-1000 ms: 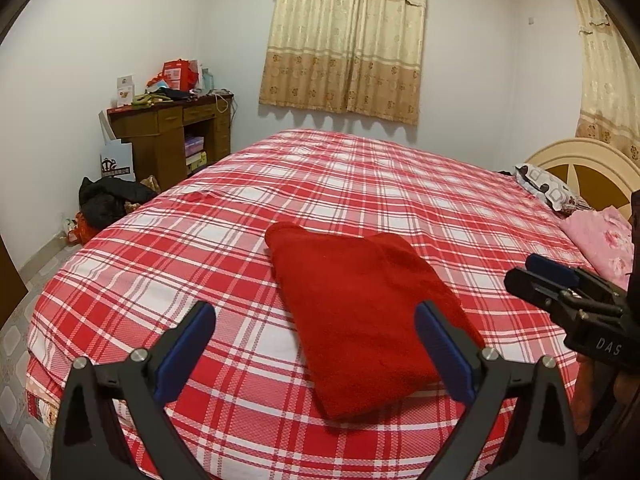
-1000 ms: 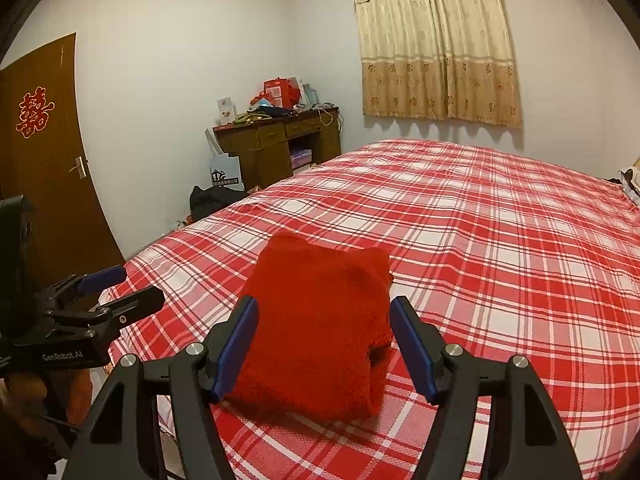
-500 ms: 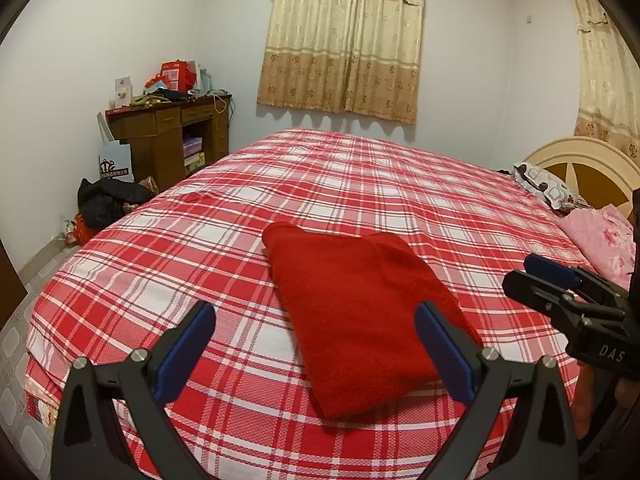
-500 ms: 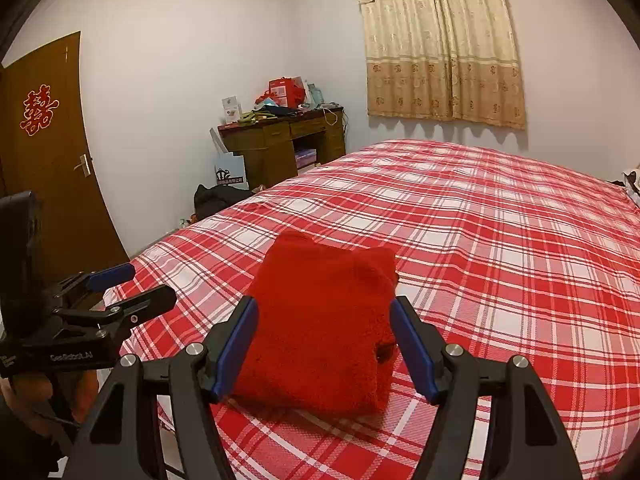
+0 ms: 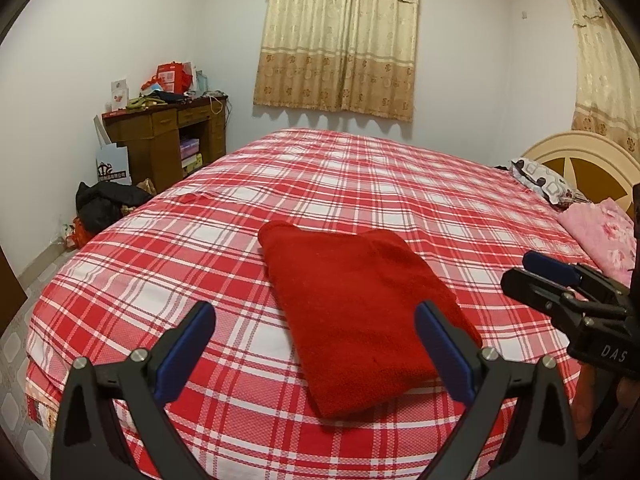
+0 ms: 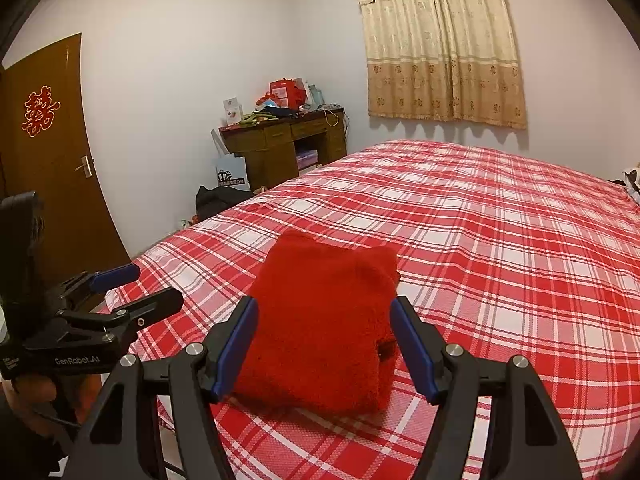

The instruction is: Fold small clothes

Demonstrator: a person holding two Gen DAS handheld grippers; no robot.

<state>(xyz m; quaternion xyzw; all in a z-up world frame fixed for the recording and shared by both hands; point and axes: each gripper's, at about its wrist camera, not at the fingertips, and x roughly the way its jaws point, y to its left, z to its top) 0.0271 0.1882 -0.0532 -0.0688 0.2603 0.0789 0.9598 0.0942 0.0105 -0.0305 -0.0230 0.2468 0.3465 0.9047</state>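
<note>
My left claw (image 5: pixel 312 346) and right claw (image 6: pixel 324 344) stood wide open, holding nothing. The folded fuzzy red cloth (image 5: pixel 360 316) lay on the red checked bed (image 5: pixel 360 184) just ahead of both. "GenRobot.AI" was written on the left claw.

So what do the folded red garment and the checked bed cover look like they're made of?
The red garment looks like fleece or a soft knit: matte and fuzzy, with thick rounded fold edges. It could be terry; the pictures leave that open. The checked bed cover looks like thin woven cotton or a blend: flat, matte, with a fine printed or woven plaid and shallow wrinkles.
</note>
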